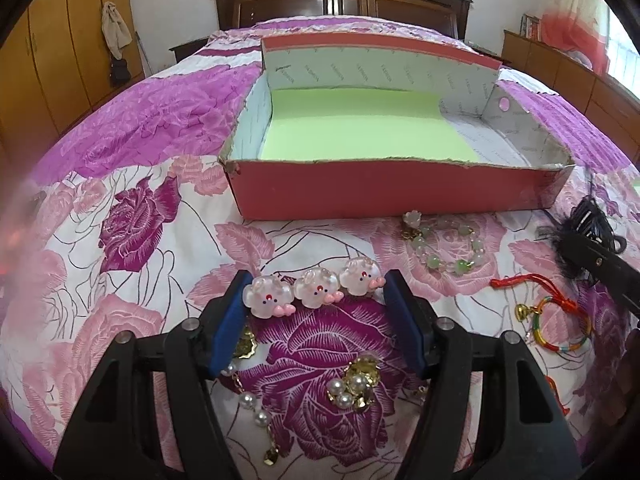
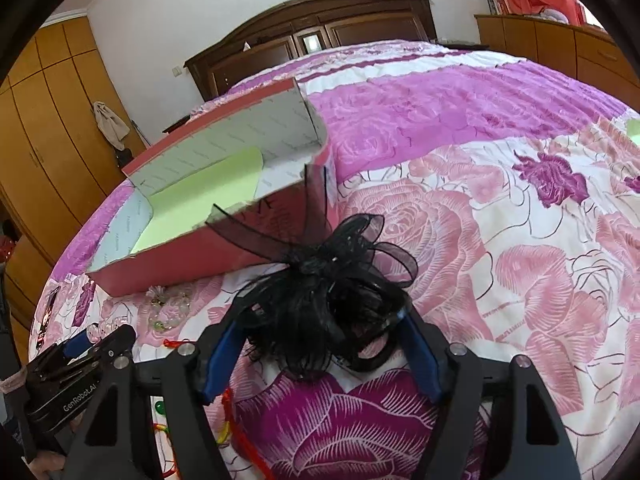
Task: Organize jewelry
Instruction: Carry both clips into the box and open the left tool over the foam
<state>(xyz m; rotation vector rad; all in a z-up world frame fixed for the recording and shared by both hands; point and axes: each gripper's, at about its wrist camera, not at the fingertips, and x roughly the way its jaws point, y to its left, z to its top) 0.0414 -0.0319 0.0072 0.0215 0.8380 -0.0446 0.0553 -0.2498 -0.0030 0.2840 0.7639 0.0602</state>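
Note:
My left gripper (image 1: 318, 286) is shut on a hair clip with three translucent pink charms (image 1: 316, 292), its blue pads touching both ends of the row just above the bedspread. My right gripper (image 2: 320, 318) is shut on a black feather-and-ribbon hair piece (image 2: 320, 280), which fills the gap between its pads. A red cardboard box (image 1: 400, 196) with a green lining lies open behind both; nothing shows inside it. In the right wrist view the box (image 2: 192, 256) is to the upper left and the left gripper (image 2: 86, 340) at the lower left.
More jewelry lies on the floral bedspread (image 1: 132, 216): a jade bead bracelet (image 1: 444, 248), a multicoloured bangle with red cord (image 1: 560, 328), pearl-and-gold pieces (image 1: 352, 384) and a pearl chain (image 1: 252, 404) under my left gripper. Wooden wardrobes (image 1: 60, 60) stand at the left.

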